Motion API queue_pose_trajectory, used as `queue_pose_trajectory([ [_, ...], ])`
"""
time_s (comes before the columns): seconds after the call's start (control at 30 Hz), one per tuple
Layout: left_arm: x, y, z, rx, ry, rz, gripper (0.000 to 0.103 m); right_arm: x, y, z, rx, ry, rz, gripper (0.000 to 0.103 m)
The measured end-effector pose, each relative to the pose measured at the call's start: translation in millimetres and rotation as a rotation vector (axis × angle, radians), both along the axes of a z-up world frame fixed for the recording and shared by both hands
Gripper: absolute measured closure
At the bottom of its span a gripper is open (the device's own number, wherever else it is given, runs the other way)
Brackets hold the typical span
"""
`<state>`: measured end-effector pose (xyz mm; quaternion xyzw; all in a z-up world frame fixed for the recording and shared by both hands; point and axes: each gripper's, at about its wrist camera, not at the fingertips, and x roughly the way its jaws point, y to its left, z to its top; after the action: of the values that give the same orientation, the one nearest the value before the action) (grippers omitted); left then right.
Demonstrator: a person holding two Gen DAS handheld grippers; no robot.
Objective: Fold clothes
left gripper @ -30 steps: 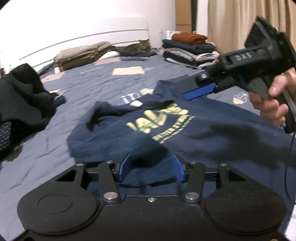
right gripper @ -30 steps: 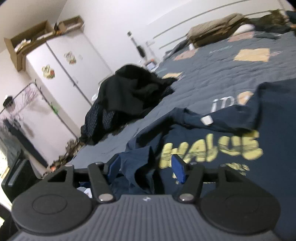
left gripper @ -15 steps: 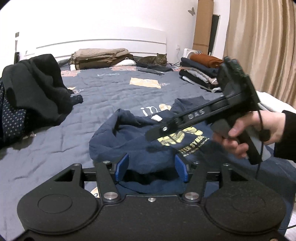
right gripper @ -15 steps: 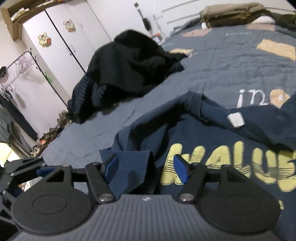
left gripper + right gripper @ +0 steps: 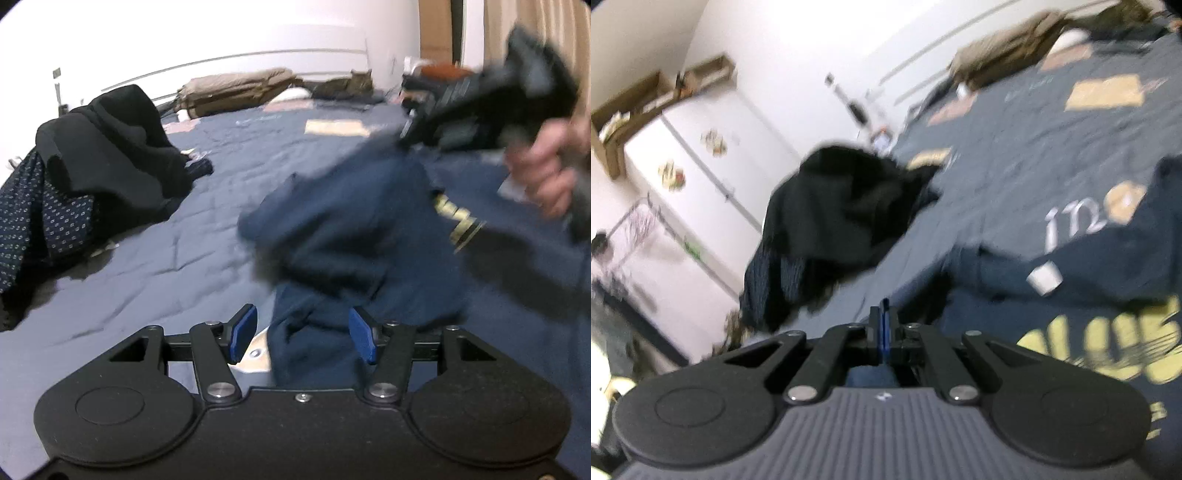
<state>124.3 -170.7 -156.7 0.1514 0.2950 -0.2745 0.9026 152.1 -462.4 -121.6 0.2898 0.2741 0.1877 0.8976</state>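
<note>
A navy T-shirt (image 5: 354,229) with yellow lettering is spread, rumpled, on the blue quilted bed (image 5: 155,258). One bunched part of it is lifted off the quilt by the right tongs (image 5: 410,129), which are seen from the left wrist camera in a person's hand (image 5: 543,177) (the picture is blurred there). In the right wrist view the right tongs (image 5: 884,332) are pressed fully together, with a strip of navy cloth visible just behind the blue pads; the fabric appears to be pinched between them. The left tongs (image 5: 301,334) are held partly open, and a fold of the shirt lies between the blue pads (image 5: 243,332) without being pressed by them. A heap of black clothes (image 5: 110,155) is piled at the left of the bed, well apart from the shirt. Folded beige garments (image 5: 236,92) and a cat (image 5: 347,86) are seen at the far end by the headboard.
</note>
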Motion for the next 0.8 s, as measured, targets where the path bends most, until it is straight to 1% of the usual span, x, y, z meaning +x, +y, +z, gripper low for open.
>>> queue_pose_trajectory([
  [0.07,0,-6,-10,0.058,-0.028,0.009,0.048,-8,-12,5,-0.001,-0.024,-0.052,0.102],
  [0.17,-1,-17,-22,0.124,-0.08,0.014,0.048,-17,-26,2,-0.009,-0.019,-0.138,0.102],
  [0.3,-5,-33,-33,0.195,-0.166,0.014,0.05,-23,-36,-15,-0.091,0.043,-0.221,0.102],
  [0.37,-11,-41,-36,0.239,-0.23,0.004,0.05,-22,-38,-26,-0.142,0.103,-0.194,0.1],
  [0.43,-15,-46,-37,0.272,-0.271,-0.011,0.05,-23,-41,-28,-0.183,0.119,-0.187,0.098],
  [0.47,-16,-48,-38,0.273,-0.28,-0.013,0.05,-25,-43,-24,-0.205,0.104,-0.187,0.098],
  [0.5,-17,-49,-38,0.275,-0.288,-0.016,0.05,-26,-42,-18,-0.225,0.081,-0.18,0.094],
  [0.53,-18,-51,-39,0.28,-0.294,-0.024,0.05,-26,-41,-11,-0.244,0.058,-0.172,0.087],
  [0.57,-19,-52,-40,0.29,-0.302,-0.033,0.05,-25,-36,-3,-0.263,0.033,-0.14,0.081],
  [0.6,-20,-54,-42,0.3,-0.308,-0.041,0.05,-25,-31,5,-0.282,0.007,-0.108,0.064],
  [0.63,-21,-55,-44,0.306,-0.309,-0.046,0.05,-24,-25,13,-0.3,-0.018,-0.076,0.05],
  [0.7,-22,-58,-48,0.318,-0.311,-0.057,0.05,-19,-11,28,-0.348,-0.065,-0.005,0.047],
  [0.77,-23,-59,-51,0.328,-0.314,-0.064,0.05,-5,10,35,-0.394,-0.092,0.066,0.045],
  [0.8,-24,-61,-52,0.337,-0.318,-0.069,0.051,3,18,35,-0.412,-0.088,0.091,0.045],
])
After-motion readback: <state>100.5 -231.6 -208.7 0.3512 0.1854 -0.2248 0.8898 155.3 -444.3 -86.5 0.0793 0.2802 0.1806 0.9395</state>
